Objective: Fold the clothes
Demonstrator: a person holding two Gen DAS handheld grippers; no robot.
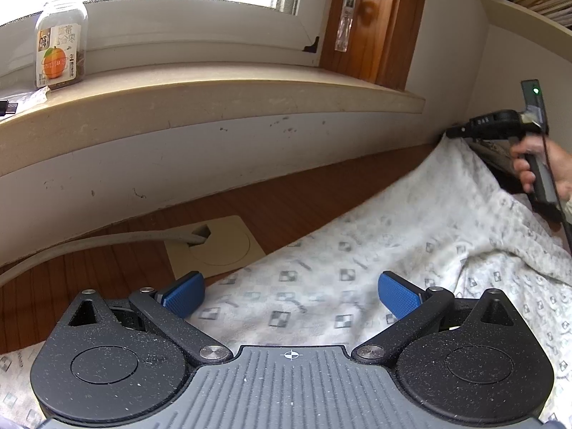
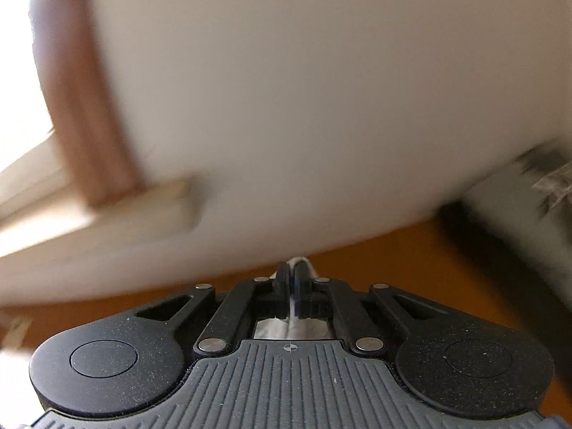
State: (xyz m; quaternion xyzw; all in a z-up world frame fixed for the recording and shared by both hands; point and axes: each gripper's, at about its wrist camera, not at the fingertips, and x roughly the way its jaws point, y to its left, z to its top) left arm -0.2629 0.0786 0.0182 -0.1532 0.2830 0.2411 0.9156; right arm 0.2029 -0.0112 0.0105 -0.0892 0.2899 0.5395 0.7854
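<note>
Here the garment [image 1: 357, 250], a white cloth printed with small grey squares, lies spread on the wooden table [image 1: 286, 196], its long axis running from the near left up toward the far right corner by the wall. The left gripper [image 1: 291, 293] hovers just over the near part of the cloth, its blue pads [image 1: 186, 296] standing wide apart with nothing pressed between them. The right gripper [image 1: 454, 130], held by a hand [image 1: 536, 164], has its jaws clenched on the far corner of the garment, lifting that end off the table so the cloth slopes up to it. The right wrist view is blurred, yet shows a bit of white fabric pinched between the closed jaws. A jar [image 1: 60, 35] stands on the windowsill [image 1: 214, 93].
</note>
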